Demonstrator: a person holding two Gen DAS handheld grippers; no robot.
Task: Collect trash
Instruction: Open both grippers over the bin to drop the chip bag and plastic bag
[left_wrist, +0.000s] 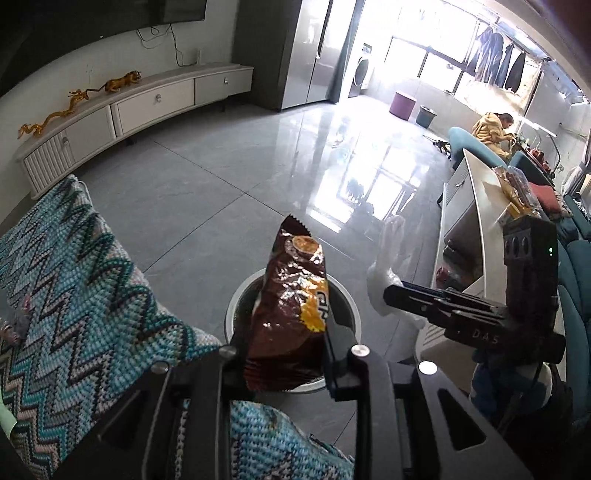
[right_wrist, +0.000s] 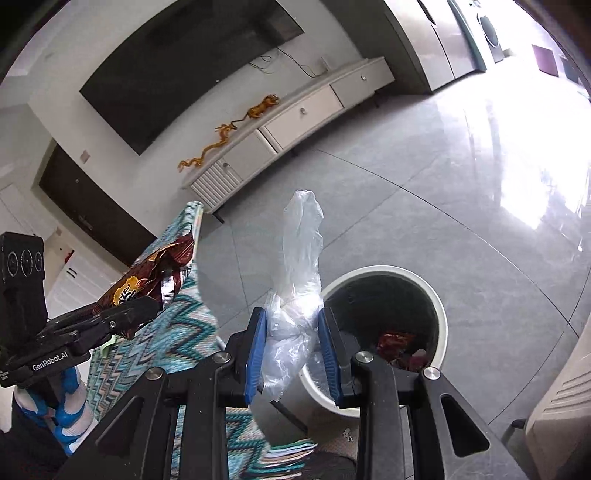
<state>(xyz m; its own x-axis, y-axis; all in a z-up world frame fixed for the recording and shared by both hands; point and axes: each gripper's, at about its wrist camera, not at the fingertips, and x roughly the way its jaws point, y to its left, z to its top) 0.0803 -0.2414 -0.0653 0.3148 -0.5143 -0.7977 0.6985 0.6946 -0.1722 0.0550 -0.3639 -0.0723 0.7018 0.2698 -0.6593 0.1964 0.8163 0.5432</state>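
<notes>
My left gripper (left_wrist: 286, 363) is shut on a brown snack packet (left_wrist: 291, 310) and holds it upright right above the round white trash bin (left_wrist: 236, 299) on the floor. My right gripper (right_wrist: 291, 347) is shut on a crumpled clear plastic bag (right_wrist: 299, 280), just left of the bin's rim (right_wrist: 441, 314). The bin holds red wrappers (right_wrist: 395, 341). The right gripper also shows in the left wrist view (left_wrist: 395, 295) with the bag (left_wrist: 388, 251). The left gripper with the packet (right_wrist: 147, 280) shows in the right wrist view (right_wrist: 147, 308).
A blue zigzag knitted throw (left_wrist: 85, 284) covers furniture left of the bin. A white TV cabinet (left_wrist: 147, 107) with gold dragon figures stands by the wall. A white table (left_wrist: 476, 206) with snacks and teal sofas are at right. Grey tiled floor (left_wrist: 221, 177) lies beyond.
</notes>
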